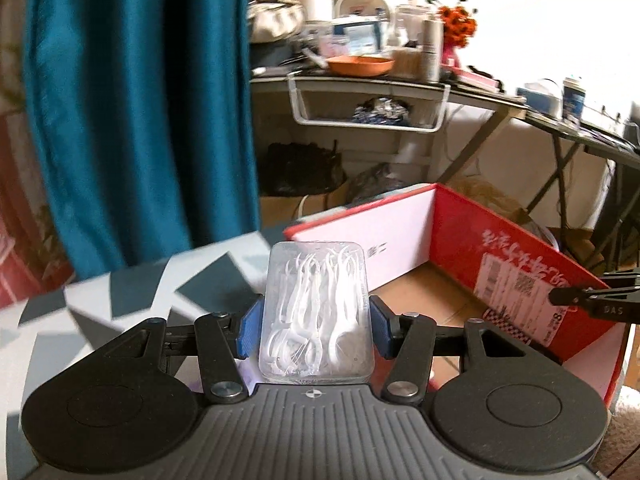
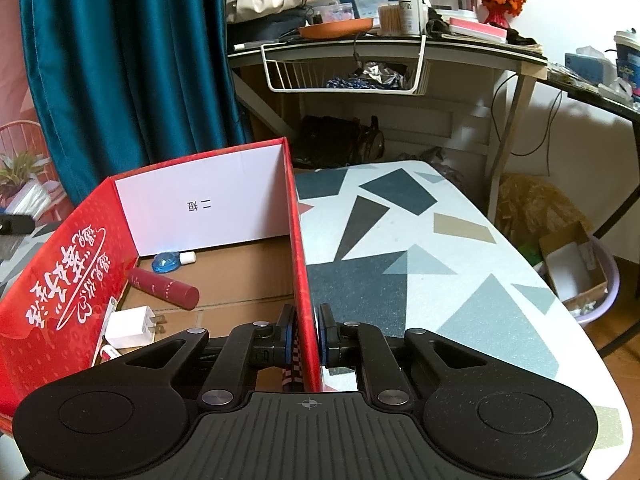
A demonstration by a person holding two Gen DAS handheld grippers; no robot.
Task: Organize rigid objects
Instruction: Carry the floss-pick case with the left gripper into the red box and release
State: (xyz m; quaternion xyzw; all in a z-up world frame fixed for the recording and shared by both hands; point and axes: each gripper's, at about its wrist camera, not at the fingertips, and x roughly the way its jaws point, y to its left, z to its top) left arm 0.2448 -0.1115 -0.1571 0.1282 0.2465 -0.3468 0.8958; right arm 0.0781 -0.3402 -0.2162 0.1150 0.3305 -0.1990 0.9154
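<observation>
Two grippers, both closed on something. My left gripper (image 1: pixel 315 330) has its blue pads (image 1: pixel 250 330) pressed to the long sides of one clear case (image 1: pixel 316 312) of white floss picks; I cannot count the picks, they overlap. The case stands upright between my fingers, raised above the patterned table (image 1: pixel 132 300), with the open red box (image 1: pixel 520 256) just beyond and to the right of my fingertips. At the right edge of that view a black tip of my other gripper is cut off by the frame.

My right gripper (image 2: pixel 307 338) is pinched nearly shut on the box's right wall (image 2: pixel 298 240), one pad inside, one outside. Left of my fingers, on the box floor, I count four things for certain: one white charger (image 2: pixel 130 326), one dark red tube (image 2: pixel 164 288), one blue round item (image 2: pixel 166 262) and one small white piece (image 2: pixel 187 257) touching it. A fifth, red and white, shows only partly behind my left finger's linkage (image 2: pixel 110 353); I cannot tell what it is. Right of my fingers the table (image 2: pixel 440 248) is bare. Beyond, one cluttered desk (image 2: pixel 400 46) with one wire basket (image 2: pixel 344 68) beneath it.
</observation>
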